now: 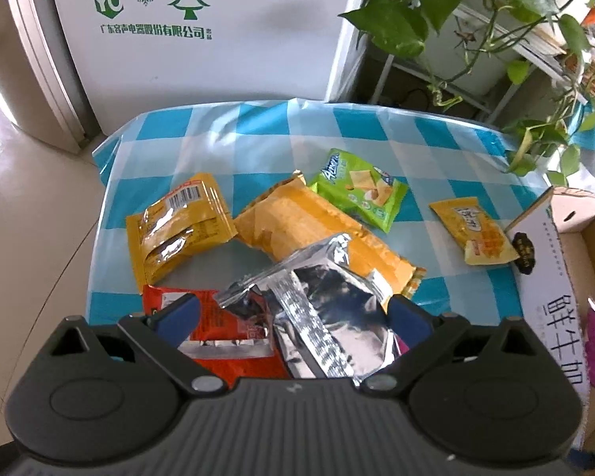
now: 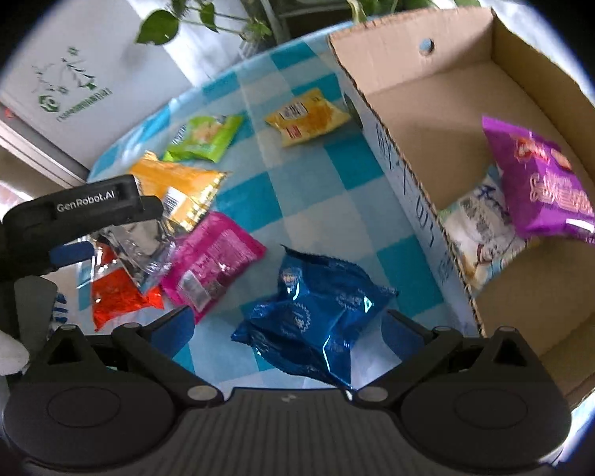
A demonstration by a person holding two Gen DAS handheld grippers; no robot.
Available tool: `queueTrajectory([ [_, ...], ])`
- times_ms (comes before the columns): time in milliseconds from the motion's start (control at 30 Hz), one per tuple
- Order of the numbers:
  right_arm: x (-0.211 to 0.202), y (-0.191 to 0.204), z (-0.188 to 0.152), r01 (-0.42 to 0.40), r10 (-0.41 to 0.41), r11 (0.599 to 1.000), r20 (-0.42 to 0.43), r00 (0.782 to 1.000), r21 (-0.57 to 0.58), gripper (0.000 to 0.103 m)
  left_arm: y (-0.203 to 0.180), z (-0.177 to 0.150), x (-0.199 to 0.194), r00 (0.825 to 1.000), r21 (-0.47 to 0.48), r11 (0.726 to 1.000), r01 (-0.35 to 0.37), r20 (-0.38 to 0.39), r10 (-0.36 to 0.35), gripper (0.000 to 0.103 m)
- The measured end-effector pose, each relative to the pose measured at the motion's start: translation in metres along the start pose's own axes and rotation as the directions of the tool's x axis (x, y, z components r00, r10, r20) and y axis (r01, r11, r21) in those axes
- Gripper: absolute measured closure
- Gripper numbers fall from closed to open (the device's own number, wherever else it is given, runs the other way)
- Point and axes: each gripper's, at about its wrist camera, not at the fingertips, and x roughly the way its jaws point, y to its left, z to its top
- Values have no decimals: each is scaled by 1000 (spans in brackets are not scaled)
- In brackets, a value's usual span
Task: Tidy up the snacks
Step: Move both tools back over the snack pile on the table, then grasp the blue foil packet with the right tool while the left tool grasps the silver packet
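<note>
Right wrist view: the right gripper (image 2: 287,329) hangs open around a blue snack packet (image 2: 311,313) near the tablecloth's (image 2: 309,198) near edge, beside the cardboard box (image 2: 416,75). This looks like the pick-up step; next, close and lift. The left gripper (image 1: 293,313), also open, straddles a silver packet (image 1: 329,309).

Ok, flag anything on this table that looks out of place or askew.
Most packets are strewn loose on the checked tablecloth. The silver packet lies crumpled across the red packet and the orange packet. Only two sit in the cardboard box. Nothing spilled.
</note>
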Motion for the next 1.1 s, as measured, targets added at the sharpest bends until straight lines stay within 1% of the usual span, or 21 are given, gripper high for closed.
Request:
queueTrajectory([
  [133,12,-3,0,16,-14,997,-28,1000,69,0,-5,-1,2,1000,20,1000,-15,14,15,3],
  [233,21,-6,0,37,-33,992,-38,999,123,0,-10,-3,4,1000,51,999,2,2,-3,3],
  [367,29,-7,1,81,-76,985,-35,996,155,1,-12,-6,9,1000,64,998,-17,-8,18,3],
  [633,49,-3,4,131,-124,979,-57,991,157,6,-11,-6,14,1000,66,998,-18,1,17,3],
  [833,54,6,4,165,-162,979,-35,986,121,8,-12,-8,14,1000,85,996,-28,13,27,3],
  [867,55,7,4,171,-169,979,-30,985,111,10,-12,-8,14,1000,90,996,-29,14,28,3],
  [967,53,10,4,171,-170,981,-14,985,95,20,-12,-9,12,1000,96,995,-14,19,12,8],
  [1000,53,9,5,167,-167,981,-11,986,96,22,-11,-9,11,1000,98,995,-6,22,4,11],
  [1100,51,8,5,155,-156,984,0,988,87,28,-9,-9,8,999,104,995,9,30,-12,14],
])
